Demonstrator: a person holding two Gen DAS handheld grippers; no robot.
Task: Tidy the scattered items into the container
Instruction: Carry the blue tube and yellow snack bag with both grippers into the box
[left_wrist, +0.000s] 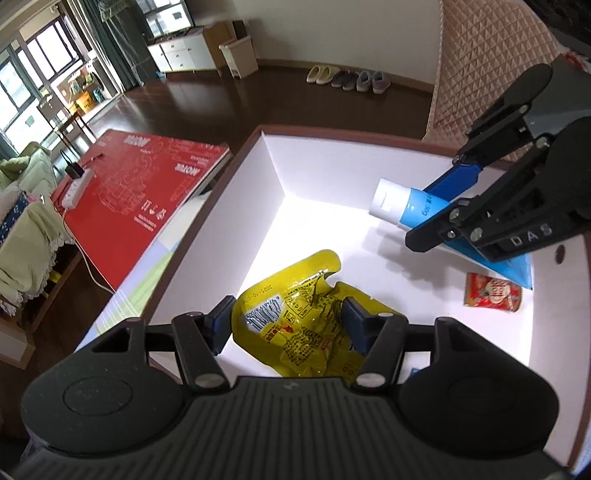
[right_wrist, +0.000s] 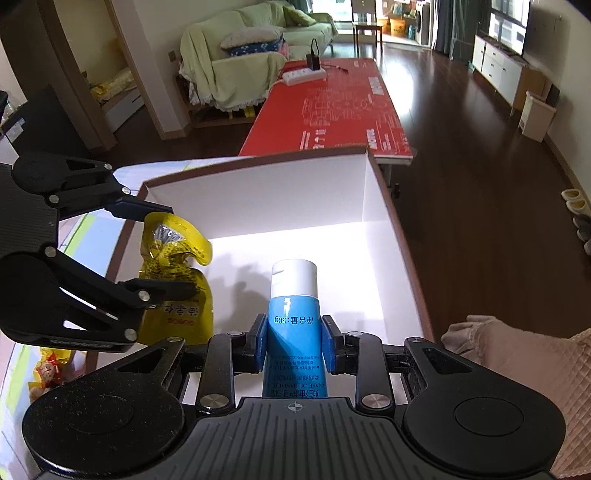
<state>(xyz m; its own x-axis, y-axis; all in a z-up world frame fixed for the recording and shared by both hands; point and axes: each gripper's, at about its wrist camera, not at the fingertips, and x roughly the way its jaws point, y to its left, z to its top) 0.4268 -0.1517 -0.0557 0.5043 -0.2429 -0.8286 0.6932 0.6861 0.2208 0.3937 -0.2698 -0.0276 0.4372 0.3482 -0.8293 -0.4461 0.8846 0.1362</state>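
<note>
A white box (left_wrist: 332, 166) with a brown rim lies open below both grippers. My left gripper (left_wrist: 288, 325) is shut on a crumpled yellow pouch (left_wrist: 295, 310), held over the box's near left part. In the right wrist view the left gripper (right_wrist: 173, 251) reaches in from the left with the yellow pouch (right_wrist: 177, 258). My right gripper (right_wrist: 295, 341) is shut on a blue tube (right_wrist: 293, 325) with a white cap, pointing into the box (right_wrist: 258, 199). The right gripper (left_wrist: 432, 210) and blue tube (left_wrist: 406, 206) hang above the box floor. A small red snack packet (left_wrist: 493, 293) lies inside the box.
A flat red carton (right_wrist: 332, 110) with a white power strip (right_wrist: 304, 75) lies beyond the box. Another small packet (right_wrist: 48, 369) lies on the table left of the box. A quilted pink sleeve (right_wrist: 517, 369) is at the right. Sofa (right_wrist: 251, 55) and dark wooden floor lie further off.
</note>
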